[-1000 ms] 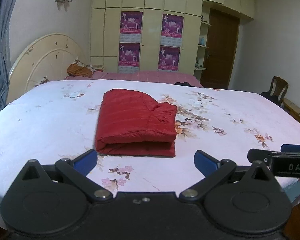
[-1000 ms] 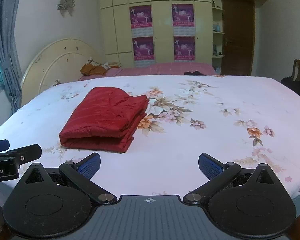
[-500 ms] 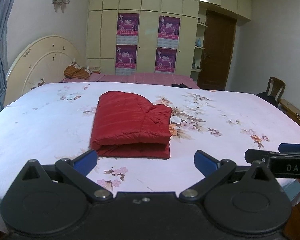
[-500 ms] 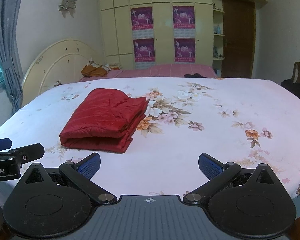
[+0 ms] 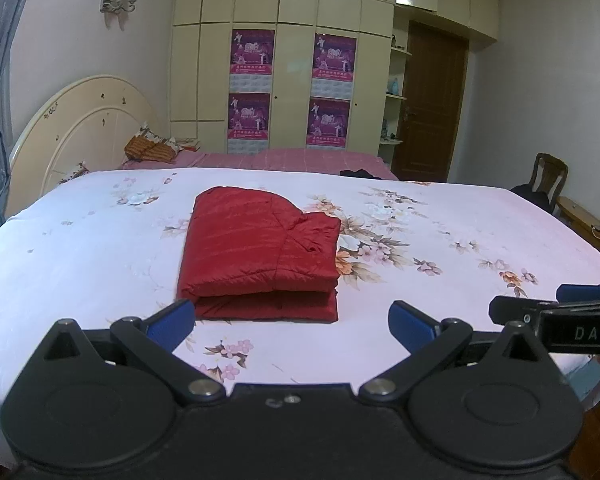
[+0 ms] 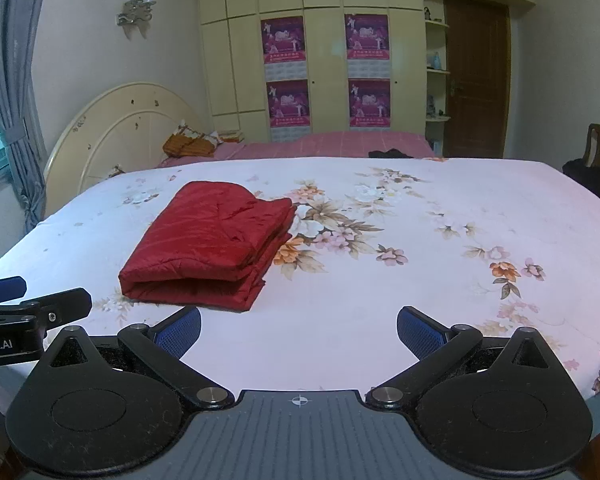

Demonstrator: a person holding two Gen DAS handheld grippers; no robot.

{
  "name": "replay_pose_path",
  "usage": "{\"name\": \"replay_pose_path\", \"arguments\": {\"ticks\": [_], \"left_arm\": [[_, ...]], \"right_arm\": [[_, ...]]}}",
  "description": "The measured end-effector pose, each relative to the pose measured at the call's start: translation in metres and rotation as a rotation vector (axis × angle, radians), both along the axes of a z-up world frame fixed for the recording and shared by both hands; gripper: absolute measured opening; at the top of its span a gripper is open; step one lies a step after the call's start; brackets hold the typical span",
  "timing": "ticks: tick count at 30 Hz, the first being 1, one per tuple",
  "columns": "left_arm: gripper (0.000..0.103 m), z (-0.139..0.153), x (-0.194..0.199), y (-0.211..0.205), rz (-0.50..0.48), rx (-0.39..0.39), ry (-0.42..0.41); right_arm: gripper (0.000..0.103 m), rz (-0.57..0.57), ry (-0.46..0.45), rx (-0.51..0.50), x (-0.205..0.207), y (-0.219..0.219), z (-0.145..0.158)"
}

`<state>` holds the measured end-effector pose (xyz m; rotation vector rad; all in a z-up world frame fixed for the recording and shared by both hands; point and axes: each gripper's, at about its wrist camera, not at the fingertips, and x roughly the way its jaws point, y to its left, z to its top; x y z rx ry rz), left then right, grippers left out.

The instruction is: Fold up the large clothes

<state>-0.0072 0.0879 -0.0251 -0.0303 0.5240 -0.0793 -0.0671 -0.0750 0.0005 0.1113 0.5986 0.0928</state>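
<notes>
Lying folded on white floral bedsheet [image 5: 100,240]: red quilted puffer jacket [image 5: 260,256]. Left gripper [image 5: 292,320] and right gripper [image 6: 299,330] both spread wide, empty, short of jacket.

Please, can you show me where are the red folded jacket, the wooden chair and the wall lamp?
red folded jacket [image 5: 260,248], left wrist view, middle of its top layer.
wooden chair [image 5: 552,170], left wrist view, its backrest.
wall lamp [image 6: 138,6], right wrist view, its glass shades.
</notes>
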Motion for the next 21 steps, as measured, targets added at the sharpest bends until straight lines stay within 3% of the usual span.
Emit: {"name": "replay_pose_path", "arguments": {"ticks": [21], "left_arm": [[0.103,0.0005,0.0006,0.0051,-0.002,-0.011,-0.015]], "right_arm": [[0.103,0.020,-0.013,-0.013,0.0027,0.0037,0.0049]]}}
